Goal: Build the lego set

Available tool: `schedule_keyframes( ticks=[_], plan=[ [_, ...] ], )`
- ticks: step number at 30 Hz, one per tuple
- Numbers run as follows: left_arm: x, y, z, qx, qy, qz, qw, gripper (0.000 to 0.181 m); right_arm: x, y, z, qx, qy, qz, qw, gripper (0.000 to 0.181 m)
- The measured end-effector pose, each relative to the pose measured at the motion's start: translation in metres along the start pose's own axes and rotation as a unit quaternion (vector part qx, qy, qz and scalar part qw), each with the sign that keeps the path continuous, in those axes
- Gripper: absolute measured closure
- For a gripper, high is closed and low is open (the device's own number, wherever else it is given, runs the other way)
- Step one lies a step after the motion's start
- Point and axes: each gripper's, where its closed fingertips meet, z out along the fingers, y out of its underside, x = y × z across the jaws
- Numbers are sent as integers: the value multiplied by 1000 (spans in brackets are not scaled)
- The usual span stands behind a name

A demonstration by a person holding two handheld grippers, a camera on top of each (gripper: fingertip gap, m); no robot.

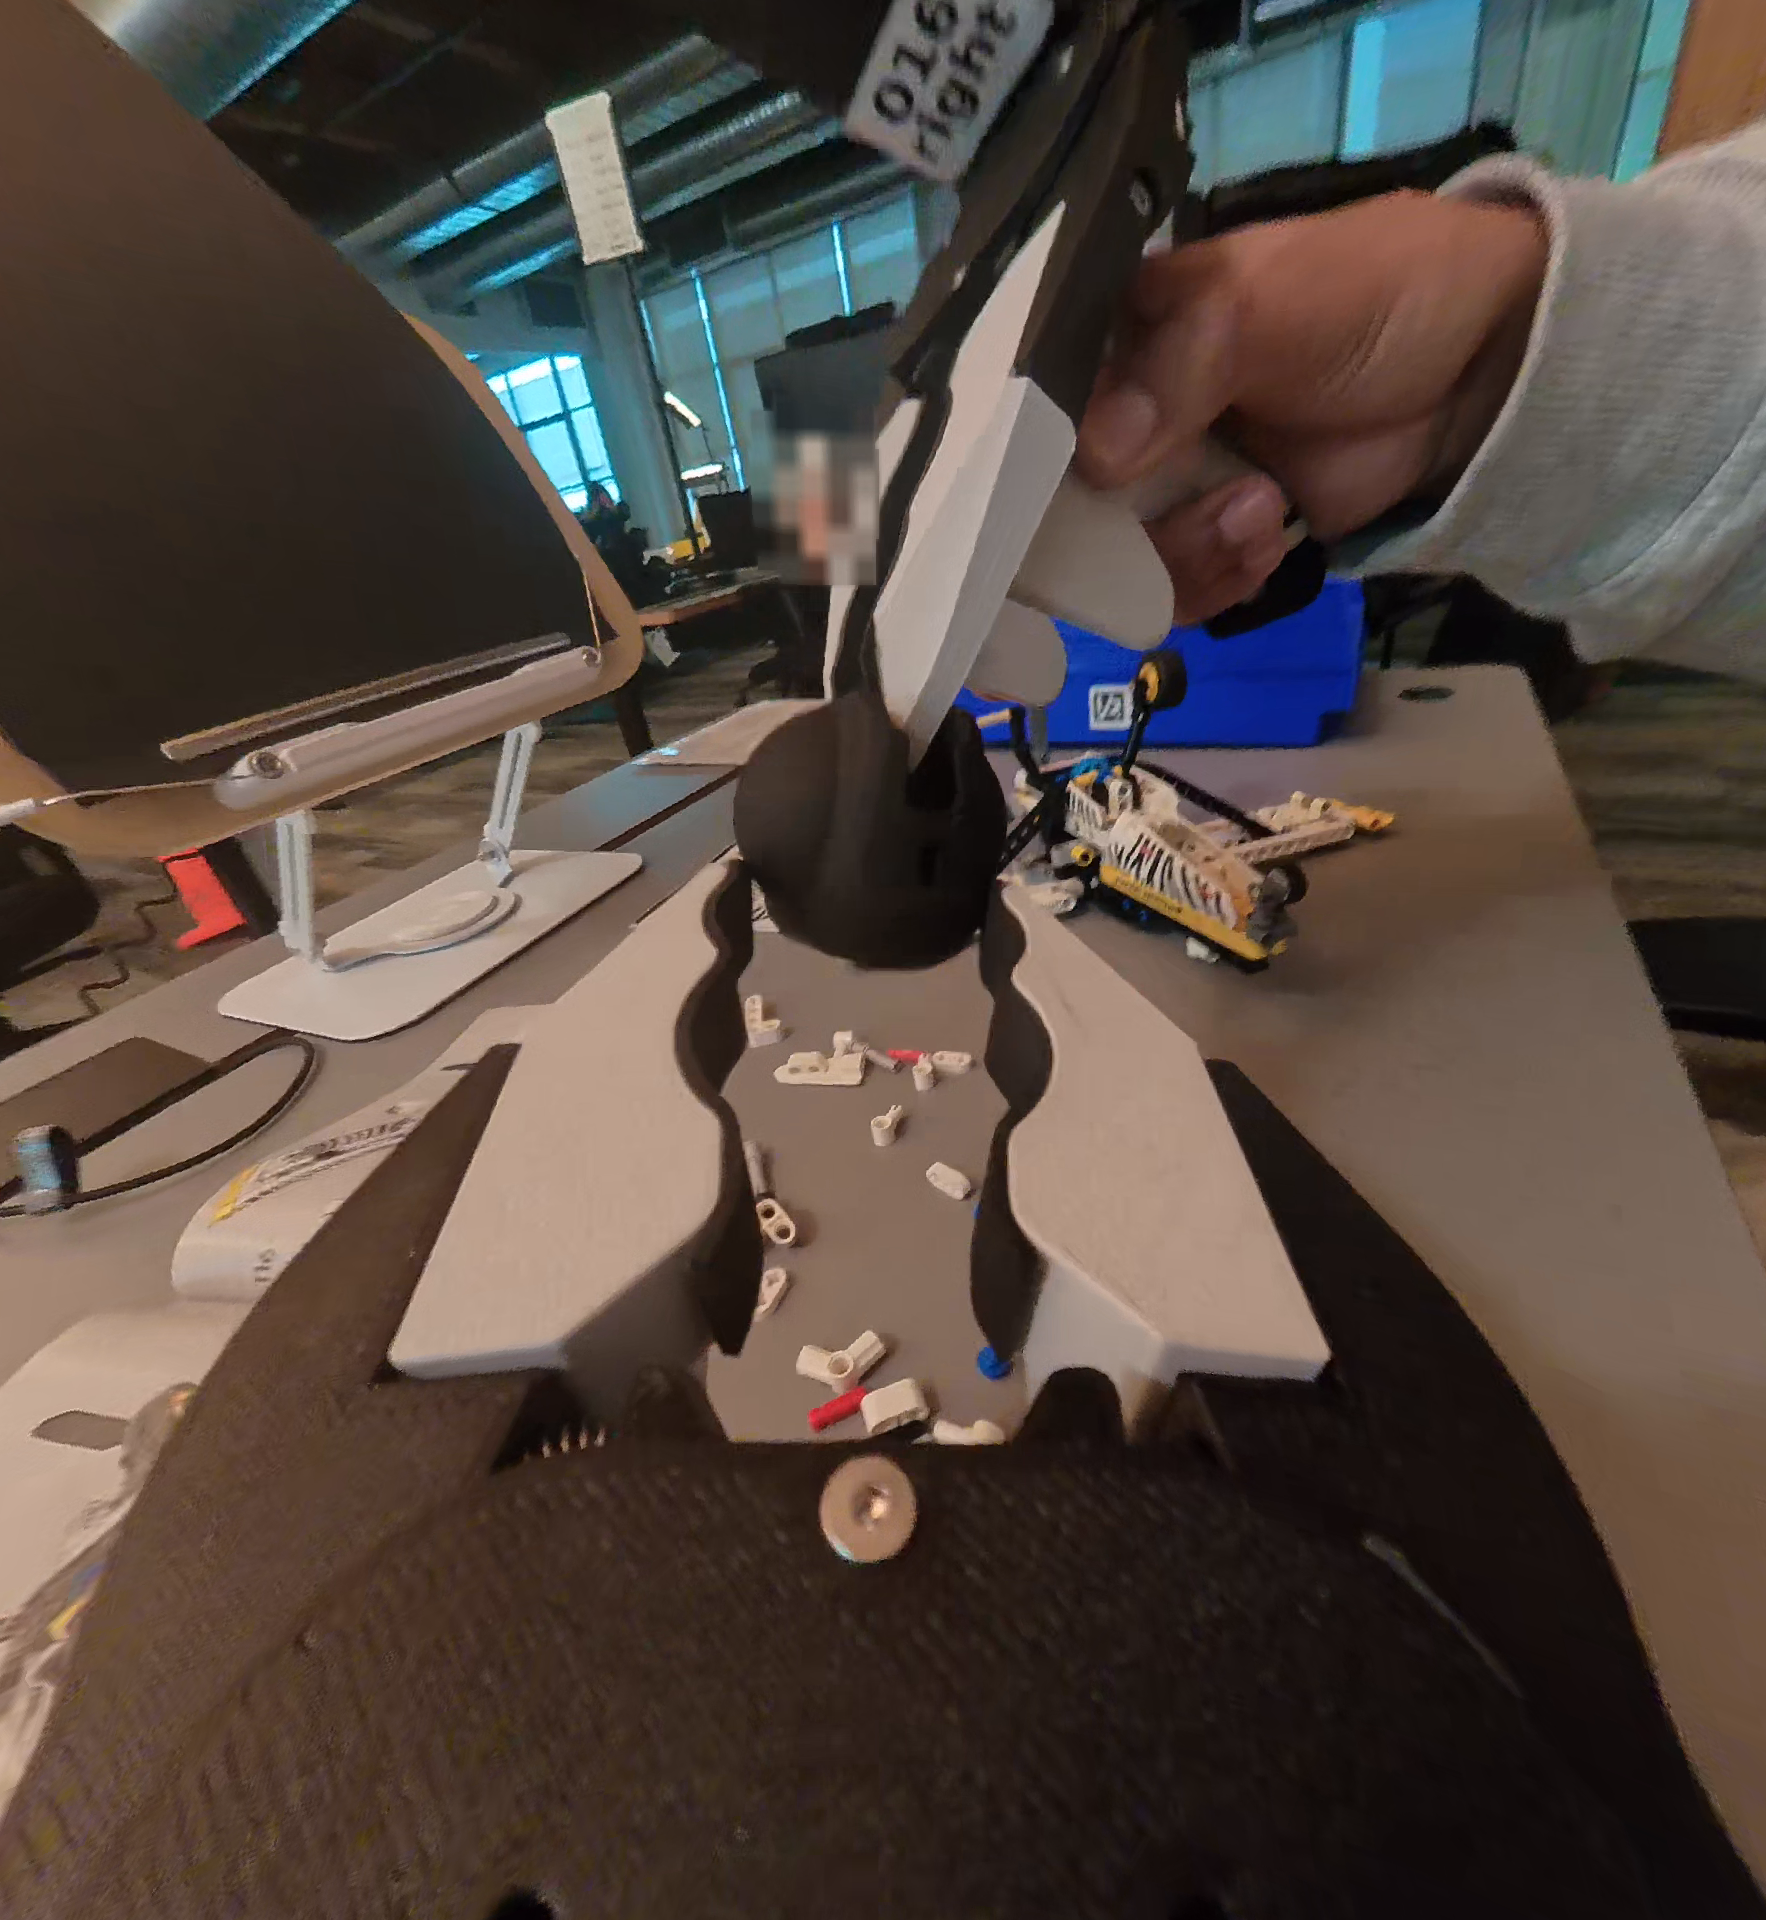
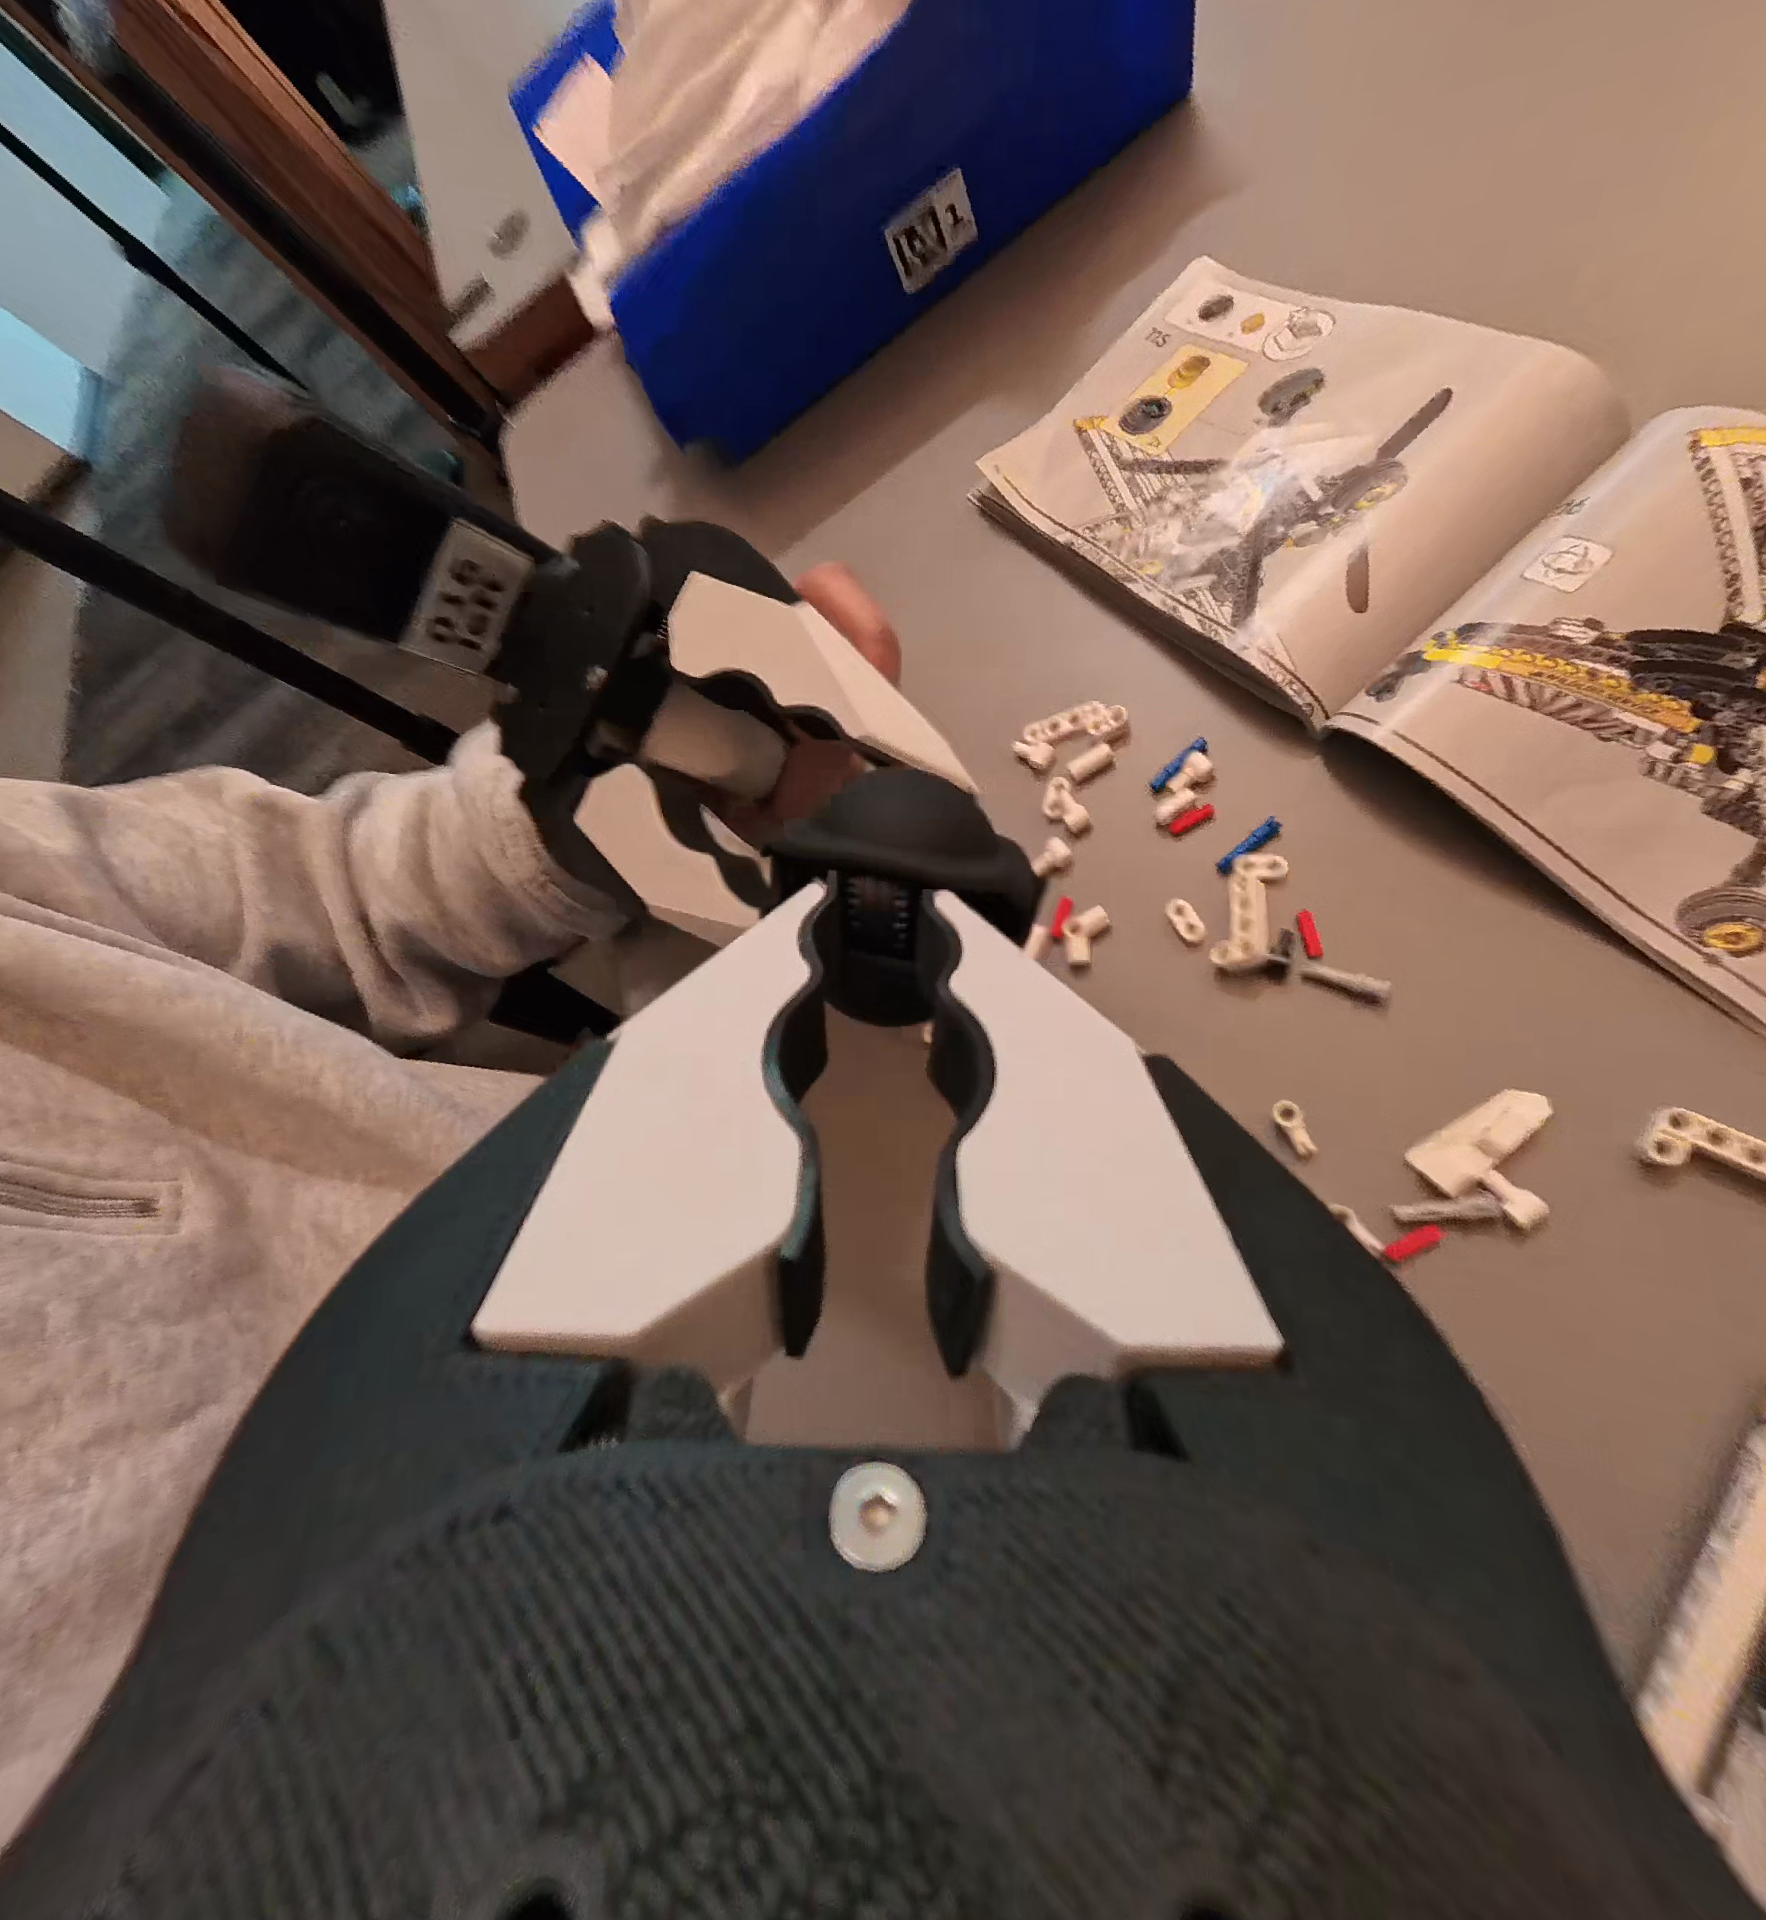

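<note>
A black round tyre-like piece (image 1: pixel 848 831) is held in the air between both grippers. My left gripper (image 1: pixel 863 894) is shut on it at the fingertips. My right gripper (image 1: pixel 920 727) comes down from above, with a white finger tip pressed into the piece. In the right wrist view my right gripper (image 2: pixel 879 909) is shut on the ribbed part of the black piece (image 2: pixel 874 966), and the left gripper (image 2: pixel 858 821) grips its domed part from the left. Loose white, red and blue Lego pieces (image 2: pixel 1170 862) lie on the grey table (image 2: pixel 1378 156) below.
A zebra-striped Lego model (image 1: pixel 1170 862) stands at the back, with a blue bin (image 1: pixel 1243 675) behind it. An open instruction booklet (image 2: pixel 1378 623) lies right of the loose pieces. A tablet on a white stand (image 1: pixel 391 914) and a cable are at the left. Another model part (image 2: pixel 1741 1558) sits at the lower right. Both grippers' tips are close together, under 4 cm apart.
</note>
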Motion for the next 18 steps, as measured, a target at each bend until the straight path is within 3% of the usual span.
schedule_keyframes(
  ticks=[2, 4, 5, 6, 8, 9, 12, 15, 18],
  plan=[
    [-3, -6, -6, 25, 11, -31, 999, 154, -8, -10, -10, 36, -47, 20, 998, 169],
    [-4, -16, -12, 56, 35, -76, 995, 181, -4, -14, -16, 56, -53, 31, 997, 169],
    [-5, -20, -13, 70, 33, -81, 994, 181, -1, -13, -17, 57, -50, 36, 996, 169],
    [-5, -21, -13, 75, 26, -78, 994, 180, 2, -11, -16, 56, -46, 42, 996, 169],
    [-12, -15, -9, 59, -7, -66, 996, 131, 5, -8, -15, 61, -49, 51, 996, 169],
    [-12, -13, -7, 52, -12, -59, 997, 117, 5, -8, -14, 67, -50, 55, 995, 169],
    [-5, -8, -1, 36, -14, -35, 999, 93, 8, -4, -7, 65, -35, 56, 996, 169],
    [-4, -10, 1, 45, -32, -17, 998, 92, -1, 4, 5, 47, -46, 56, 996, 169],
    [7, -9, 0, 47, -4, 2, 999, 120, -13, 9, 14, 36, -64, 55, 996, 169]
  ],
)
